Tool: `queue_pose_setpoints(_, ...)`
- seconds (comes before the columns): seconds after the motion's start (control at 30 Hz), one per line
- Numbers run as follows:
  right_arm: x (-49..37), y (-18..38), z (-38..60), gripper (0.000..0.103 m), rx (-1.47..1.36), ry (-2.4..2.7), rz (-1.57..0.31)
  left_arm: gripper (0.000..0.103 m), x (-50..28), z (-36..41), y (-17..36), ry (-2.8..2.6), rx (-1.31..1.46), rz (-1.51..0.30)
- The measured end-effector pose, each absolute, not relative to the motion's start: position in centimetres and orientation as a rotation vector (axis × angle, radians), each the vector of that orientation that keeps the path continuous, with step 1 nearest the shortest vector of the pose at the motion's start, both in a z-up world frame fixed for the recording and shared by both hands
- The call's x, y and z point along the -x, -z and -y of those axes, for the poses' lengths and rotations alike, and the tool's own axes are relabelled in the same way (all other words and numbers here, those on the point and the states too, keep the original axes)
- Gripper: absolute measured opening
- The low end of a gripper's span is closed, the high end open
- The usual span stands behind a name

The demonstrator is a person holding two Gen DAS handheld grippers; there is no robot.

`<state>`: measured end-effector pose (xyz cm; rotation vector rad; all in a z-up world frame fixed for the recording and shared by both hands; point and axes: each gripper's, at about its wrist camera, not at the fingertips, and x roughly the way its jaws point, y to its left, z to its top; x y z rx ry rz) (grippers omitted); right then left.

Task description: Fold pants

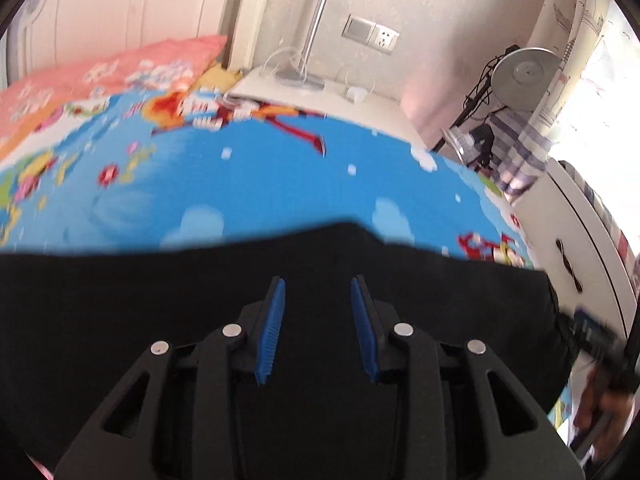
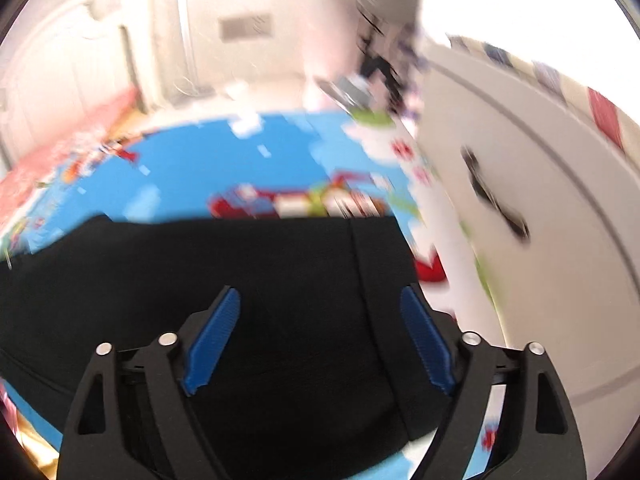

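Note:
Black pants (image 1: 160, 312) lie flat on a bed with a blue cartoon sheet (image 1: 280, 184). In the left wrist view my left gripper (image 1: 318, 284) is over the pants, jaws open with a moderate gap and nothing between the blue pads. In the right wrist view the pants (image 2: 280, 264) fill the lower half, their right edge near a vertical seam. My right gripper (image 2: 320, 296) is wide open above that end of the pants, empty. The right gripper also shows blurred at the pants' right edge in the left wrist view (image 1: 592, 336).
A pink pillow (image 1: 100, 76) lies at the bed's far left. A white nightstand (image 1: 320, 92) with a lamp base and charger stands behind the bed. A white cabinet (image 2: 540, 208) with a dark handle stands close on the right. A desk lamp (image 1: 524, 72) and window are far right.

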<state>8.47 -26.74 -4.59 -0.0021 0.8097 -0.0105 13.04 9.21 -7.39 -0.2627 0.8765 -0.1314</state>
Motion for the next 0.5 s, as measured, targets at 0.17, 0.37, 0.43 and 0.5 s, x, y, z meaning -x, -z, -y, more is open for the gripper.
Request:
queue_pose_setpoints(0.17, -12.8, 3.7, 25.4, 0.081, 0.106, 0.026, -0.752, 0.034, -10.2, -7.6, 8.2, 0.155, 0.171, -0.893)
queue_pose_setpoints(0.37, -15.5, 9.6, 28.6, 0.080, 0.133, 0.063, -0.999, 0.034, -7.8, -8.5, 10.3, 0.137, 0.183, -0.924)
queue_pose_setpoints(0.43, -15.2, 10.2, 30.1, 0.082, 0.039, 0.030, -1.011, 0.032, -7.5, -9.5, 12.2, 0.081, 0.185, -0.976)
queue_pose_setpoints(0.5, -14.8, 9.3, 30.8, 0.082, -0.032, 0.026, -1.017, 0.025, -6.7, -10.1, 11.8, 0.074, 0.191, -0.952)
